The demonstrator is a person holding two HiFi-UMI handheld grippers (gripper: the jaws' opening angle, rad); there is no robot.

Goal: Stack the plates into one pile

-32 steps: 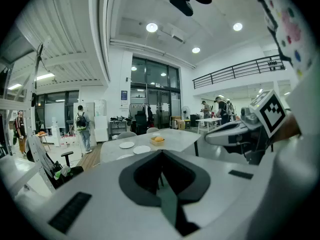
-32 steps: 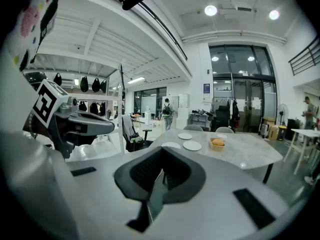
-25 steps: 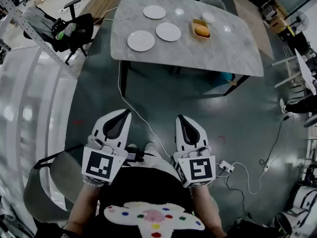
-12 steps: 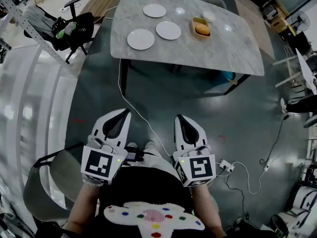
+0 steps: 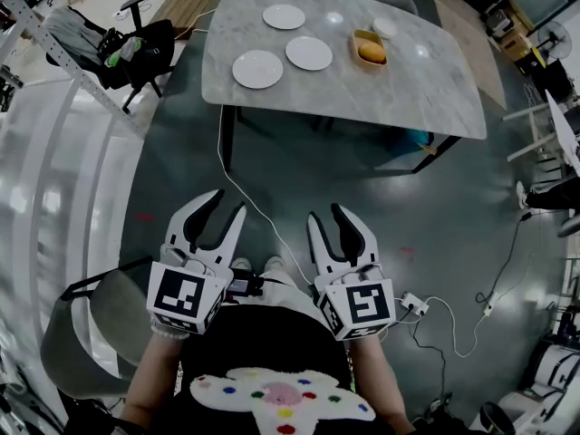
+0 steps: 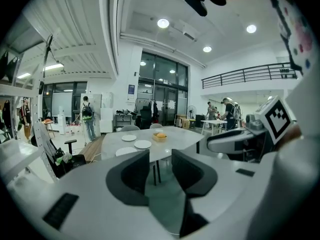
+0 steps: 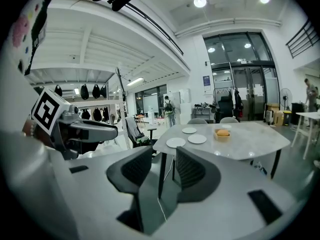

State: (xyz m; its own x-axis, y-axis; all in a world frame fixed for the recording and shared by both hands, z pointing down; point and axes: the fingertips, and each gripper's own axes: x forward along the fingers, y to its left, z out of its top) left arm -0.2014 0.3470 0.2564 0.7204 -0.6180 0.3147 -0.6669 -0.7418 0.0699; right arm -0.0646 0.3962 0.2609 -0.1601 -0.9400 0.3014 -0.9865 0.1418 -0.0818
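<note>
Well back from the table (image 5: 390, 89) and its 3 unstacked plates (image 5: 257, 69), your left gripper (image 5: 227, 203) and right gripper (image 5: 327, 212) have just been opening wide, both empty.

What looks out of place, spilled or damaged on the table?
Nothing stands out. Three white plates lie flat and apart on the marble table, unstacked, with a yellow dish beside them; nothing looks spilled or broken.

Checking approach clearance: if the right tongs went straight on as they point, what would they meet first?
Ahead of the right tongs the way looks free over floor; first in line is probably the table leg, though depth is unclear.
</note>
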